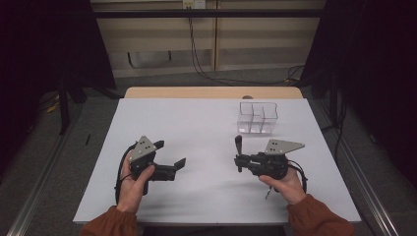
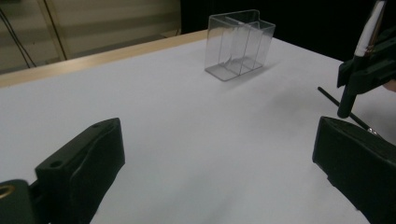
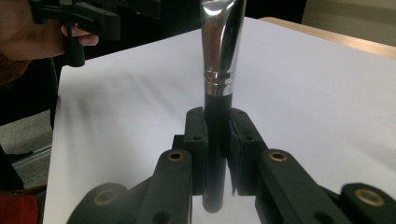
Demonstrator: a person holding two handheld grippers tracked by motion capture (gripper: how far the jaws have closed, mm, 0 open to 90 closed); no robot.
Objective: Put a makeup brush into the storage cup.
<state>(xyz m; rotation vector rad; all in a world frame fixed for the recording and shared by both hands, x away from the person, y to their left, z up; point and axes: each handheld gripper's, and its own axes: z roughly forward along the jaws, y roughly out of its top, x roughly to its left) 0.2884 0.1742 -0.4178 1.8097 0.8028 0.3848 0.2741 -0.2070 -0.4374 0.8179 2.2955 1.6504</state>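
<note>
High view: no writing is legible. Clear organiser (image 1: 258,118) is empty. Right gripper (image 1: 239,158) clamps a brush (image 3: 219,84); left gripper (image 1: 170,153) gapes, holding nothing.

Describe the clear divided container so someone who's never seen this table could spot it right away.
Start at the white table and look to its far right area, near the wooden back edge. There stands the clear organizer, upright, beyond the right gripper, which is shut on a brush. It is see-through, split by inner walls into compartments.
</note>
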